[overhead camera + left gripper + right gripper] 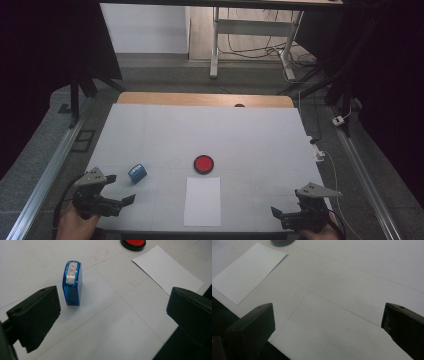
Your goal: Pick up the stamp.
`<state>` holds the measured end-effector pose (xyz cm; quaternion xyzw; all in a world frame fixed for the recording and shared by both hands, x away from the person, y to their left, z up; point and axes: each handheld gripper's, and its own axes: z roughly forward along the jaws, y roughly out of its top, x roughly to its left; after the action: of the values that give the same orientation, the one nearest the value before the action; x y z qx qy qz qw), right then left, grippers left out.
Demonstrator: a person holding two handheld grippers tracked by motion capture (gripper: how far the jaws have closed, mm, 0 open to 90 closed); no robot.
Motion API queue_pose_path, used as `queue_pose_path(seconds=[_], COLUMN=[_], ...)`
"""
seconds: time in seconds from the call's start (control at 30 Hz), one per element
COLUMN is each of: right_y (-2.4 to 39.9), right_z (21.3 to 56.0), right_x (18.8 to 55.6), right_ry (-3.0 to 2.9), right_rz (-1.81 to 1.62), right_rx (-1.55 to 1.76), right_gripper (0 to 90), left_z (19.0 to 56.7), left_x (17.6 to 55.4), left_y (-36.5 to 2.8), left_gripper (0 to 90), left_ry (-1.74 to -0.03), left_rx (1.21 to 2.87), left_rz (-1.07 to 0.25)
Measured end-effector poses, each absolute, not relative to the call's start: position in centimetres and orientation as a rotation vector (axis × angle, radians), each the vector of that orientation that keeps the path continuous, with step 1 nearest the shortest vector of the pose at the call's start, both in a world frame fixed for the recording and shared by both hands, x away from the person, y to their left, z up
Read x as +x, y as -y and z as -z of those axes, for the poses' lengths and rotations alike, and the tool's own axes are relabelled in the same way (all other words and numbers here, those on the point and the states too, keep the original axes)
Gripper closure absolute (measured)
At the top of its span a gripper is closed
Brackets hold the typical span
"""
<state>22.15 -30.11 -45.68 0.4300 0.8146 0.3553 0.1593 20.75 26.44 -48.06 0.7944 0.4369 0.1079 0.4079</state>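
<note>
Approach stage: left gripper (120,188) at lower left of frame, jaws spread wide, empty, aimed at blue stamp (137,172) standing upright just ahead on tabletop (250,135). Right gripper (285,204) likewise wide, empty. Next, probably: advance, straddle stamp, close.

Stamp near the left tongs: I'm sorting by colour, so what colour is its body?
Translucent blue plastic stamp, clearest in the left gripper view.
</note>
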Motion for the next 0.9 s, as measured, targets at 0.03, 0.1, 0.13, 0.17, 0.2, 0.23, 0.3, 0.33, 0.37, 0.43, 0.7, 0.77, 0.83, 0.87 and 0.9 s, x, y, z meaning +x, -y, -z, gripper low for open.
queue_pose_path(seconds=[0.03,0.1,0.13,0.17,0.2,0.23,0.3,0.33,0.37,0.43,0.7,0.77,0.83,0.87,0.9], right_y=[30.1,30.1,30.1,30.1,30.1,30.1,30.1,30.1,30.1,30.1,30.0,30.0,30.0,30.0,30.0], right_z=[45.7,45.7,45.7,45.7,45.7,45.7,45.7,45.7,45.7,45.7,45.7,45.7,45.7,45.7,45.7], right_x=[22.1,22.1,22.1,22.1,22.2,22.2,22.2,22.2,22.2,22.2,22.2,22.2,22.2,22.2,22.2], right_ry=[-2.328,-2.329,-2.329,-2.329,-2.33,-2.33,-2.331,-2.333,-2.333,-2.336,-2.34,-2.338,-2.34,-2.34,-2.341], right_rz=[-1.016,-1.015,-1.015,-1.015,-1.014,-1.014,-1.014,-1.009,-1.009,-1.008,-1.008,-1.008,-1.006,-1.005,-1.005], right_rx=[1.229,1.226,1.226,1.226,1.226,1.226,1.225,1.225,1.225,1.224,1.222,1.221,1.219,1.219,1.219], right_gripper=[0.0,0.0,0.0,0.0,0.0,0.0,0.0,0.0,0.0,0.0,0.0,0.0,0.0,0.0,0.0], left_z=[48.1,48.1,48.2,48.2,48.2,48.2,48.3,48.4,48.4,48.5,48.6,48.7,48.8,48.9,48.9], left_x=[20.8,21.0,21.1,21.3,21.4,21.5,21.9,22.0,22.2,22.5,24.0,24.4,25.0,25.2,25.5], left_y=[-26.4,-26.3,-26.3,-26.4,-26.4,-26.4,-26.4,-26.4,-26.3,-26.2,-26.3,-26.2,-26.0,-25.9,-25.9], left_gripper=[0.0,0.0,0.0,0.0,0.0,0.0,0.0,0.0,0.0,0.0,0.0,0.0,0.0,0.0,0.0], left_ry=[-1.095,-1.087,-1.09,-1.093,-1.097,-1.096,-1.1,-1.096,-1.099,-1.105,-1.149,-1.161,-1.165,-1.167,-1.168], left_rx=[2.005,2.004,1.996,1.991,1.984,1.983,1.992,2.001,2.013,2.032,2.053,2.06,2.064,2.068,2.068], left_rz=[-0.288,-0.298,-0.301,-0.297,-0.301,-0.307,-0.321,-0.331,-0.342,-0.354,-0.35,-0.345,-0.34,-0.34,-0.336])
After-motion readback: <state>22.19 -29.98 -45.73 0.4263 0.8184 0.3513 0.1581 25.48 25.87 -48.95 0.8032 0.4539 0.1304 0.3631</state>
